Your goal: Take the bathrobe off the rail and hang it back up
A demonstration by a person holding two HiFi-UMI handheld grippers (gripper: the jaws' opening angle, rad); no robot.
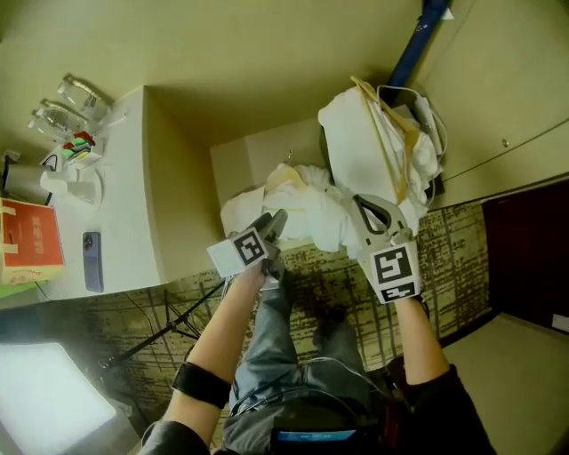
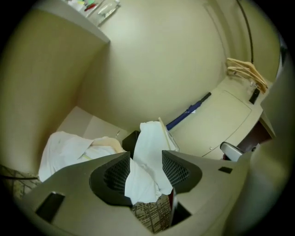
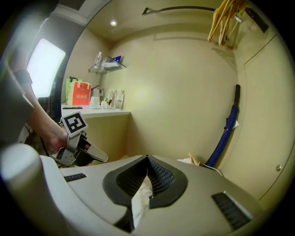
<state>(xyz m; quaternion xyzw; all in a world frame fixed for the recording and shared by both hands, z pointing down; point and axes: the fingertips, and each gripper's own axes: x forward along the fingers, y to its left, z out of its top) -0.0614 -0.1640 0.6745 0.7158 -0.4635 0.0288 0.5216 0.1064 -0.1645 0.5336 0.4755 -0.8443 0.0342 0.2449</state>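
Beige-walled room corner, patterned carpet (image 1: 462, 258).

Head view: bathrobe (image 1: 360, 147) is off the rail, bunched low in the floor corner, with a wooden hanger (image 1: 396, 155) lying on it. Left claw (image 1: 276, 222) and right claw (image 1: 363, 206) are both at its near edge.

Left gripper view: jaws apart, a white fold sits in the gap, not pinched.

Right gripper view: jaws together on a strip of robe cloth. Rail (image 3: 184, 8) is high overhead, spare hangers (image 3: 225, 20) by its end.

Judgement: take-off is done. Getting the robe onto a hanger and back on the rail is all to do.
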